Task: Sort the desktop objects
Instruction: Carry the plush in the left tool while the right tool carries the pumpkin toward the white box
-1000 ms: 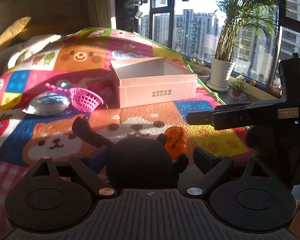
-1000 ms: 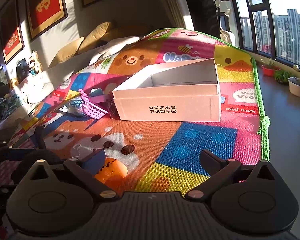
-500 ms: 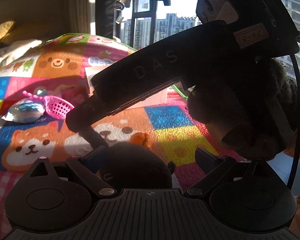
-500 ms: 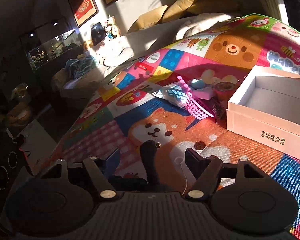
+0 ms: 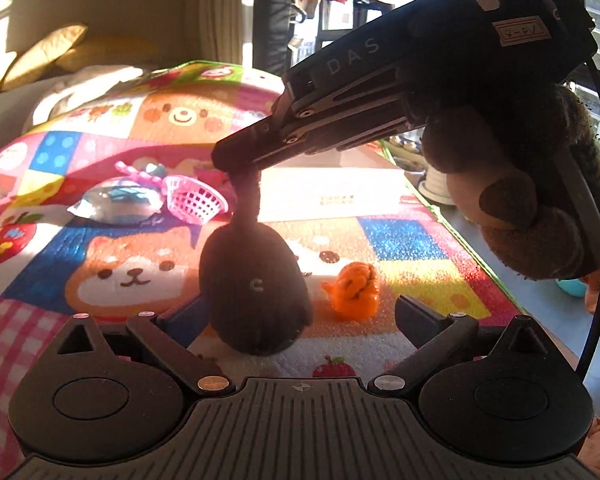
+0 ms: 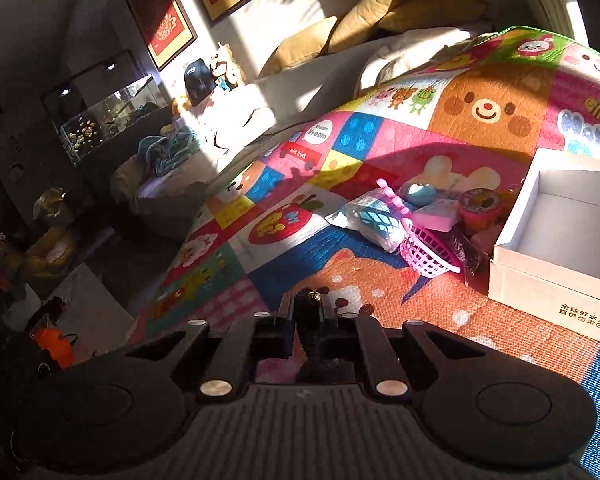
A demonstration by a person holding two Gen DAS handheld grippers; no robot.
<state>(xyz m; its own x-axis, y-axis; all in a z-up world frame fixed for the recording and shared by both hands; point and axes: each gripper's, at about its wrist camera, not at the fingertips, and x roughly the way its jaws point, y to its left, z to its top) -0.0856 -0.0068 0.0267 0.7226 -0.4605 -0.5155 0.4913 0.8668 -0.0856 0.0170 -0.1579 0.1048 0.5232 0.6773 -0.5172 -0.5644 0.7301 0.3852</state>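
A black plush toy hangs upright over the colourful play mat, held by its thin top part. My right gripper reaches in from the upper right and is shut on that thin part. In the right wrist view the right gripper has its jaws together around the dark strip. My left gripper sits low behind the plush, jaws still opening; the toy's body is between its fingers, which stand clear of it. An orange toy lies on the mat to the right.
A white open box stands behind. A pink basket, a silver-blue packet and small toys lie left of it. A brown fuzzy sleeve holds the right gripper. The mat's edge drops off on the right.
My right gripper swung in over the plush, shut on its thin top part and raised it upright. The left jaws spread wider and no longer touch the toy.
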